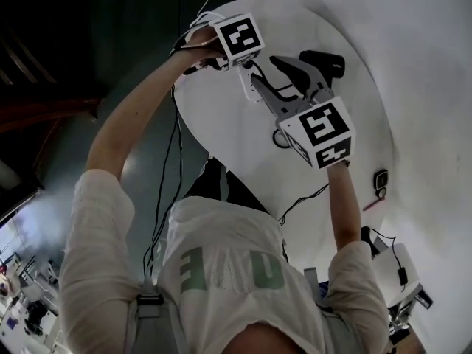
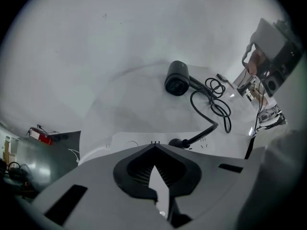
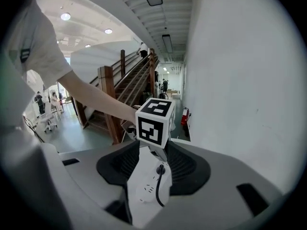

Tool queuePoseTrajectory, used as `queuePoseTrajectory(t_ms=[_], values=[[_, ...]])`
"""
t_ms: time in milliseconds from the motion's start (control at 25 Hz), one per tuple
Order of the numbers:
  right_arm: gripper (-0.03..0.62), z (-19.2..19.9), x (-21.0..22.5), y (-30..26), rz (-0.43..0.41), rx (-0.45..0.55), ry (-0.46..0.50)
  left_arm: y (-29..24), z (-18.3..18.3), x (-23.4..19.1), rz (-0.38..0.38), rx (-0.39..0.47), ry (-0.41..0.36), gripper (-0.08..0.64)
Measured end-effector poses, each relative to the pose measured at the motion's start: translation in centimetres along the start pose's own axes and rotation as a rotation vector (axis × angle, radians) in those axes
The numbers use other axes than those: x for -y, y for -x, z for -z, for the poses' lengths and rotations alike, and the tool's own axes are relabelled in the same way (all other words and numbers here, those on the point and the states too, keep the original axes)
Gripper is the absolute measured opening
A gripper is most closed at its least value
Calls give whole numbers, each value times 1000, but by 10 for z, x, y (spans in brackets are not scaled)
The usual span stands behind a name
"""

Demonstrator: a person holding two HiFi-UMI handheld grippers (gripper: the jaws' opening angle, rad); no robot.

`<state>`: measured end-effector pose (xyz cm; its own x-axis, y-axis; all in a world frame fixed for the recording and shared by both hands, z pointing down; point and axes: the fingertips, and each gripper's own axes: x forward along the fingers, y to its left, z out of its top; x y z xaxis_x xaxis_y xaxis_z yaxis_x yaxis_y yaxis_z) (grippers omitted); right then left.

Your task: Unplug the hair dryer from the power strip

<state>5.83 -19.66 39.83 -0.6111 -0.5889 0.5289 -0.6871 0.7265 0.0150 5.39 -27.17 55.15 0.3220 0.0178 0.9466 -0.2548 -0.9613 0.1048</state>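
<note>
A black hair dryer (image 1: 324,63) (image 2: 176,78) lies on the round white table (image 1: 221,146). Its black cable (image 2: 211,99) coils and runs to a black plug (image 2: 178,143) (image 3: 161,169) seated in the white power strip (image 3: 146,188) (image 2: 129,140). My right gripper (image 3: 151,158) (image 1: 262,88) is open, one jaw on each side of the strip, with the plug between them. My left gripper (image 2: 154,150) (image 1: 247,68) points steeply down at the strip's far end beside the plug. Its tips meet, with nothing between them.
The table's curved edge (image 1: 193,135) drops to a dark floor on the left, where thin cables (image 1: 173,161) hang. A small black device (image 1: 380,179) and a red pen (image 1: 372,203) lie at the right. Wooden stairs (image 3: 129,90) stand behind.
</note>
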Motion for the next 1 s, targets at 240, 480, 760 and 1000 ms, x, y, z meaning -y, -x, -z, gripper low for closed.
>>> queuePoseTrajectory(t_ms=[240, 480, 760, 1000], values=[[198, 19, 4, -20, -42, -81, 24, -6, -1, -3, 131, -1, 37, 9], [198, 42, 9, -48, -83, -182, 41, -7, 0, -3, 193, -42, 53, 9], [198, 70, 24, -85, -129, -360, 121, -6, -2, -3, 218, -60, 27, 9], [143, 96, 25, -102, -133, -437, 126, -7, -2, -2, 227, -57, 35, 9]])
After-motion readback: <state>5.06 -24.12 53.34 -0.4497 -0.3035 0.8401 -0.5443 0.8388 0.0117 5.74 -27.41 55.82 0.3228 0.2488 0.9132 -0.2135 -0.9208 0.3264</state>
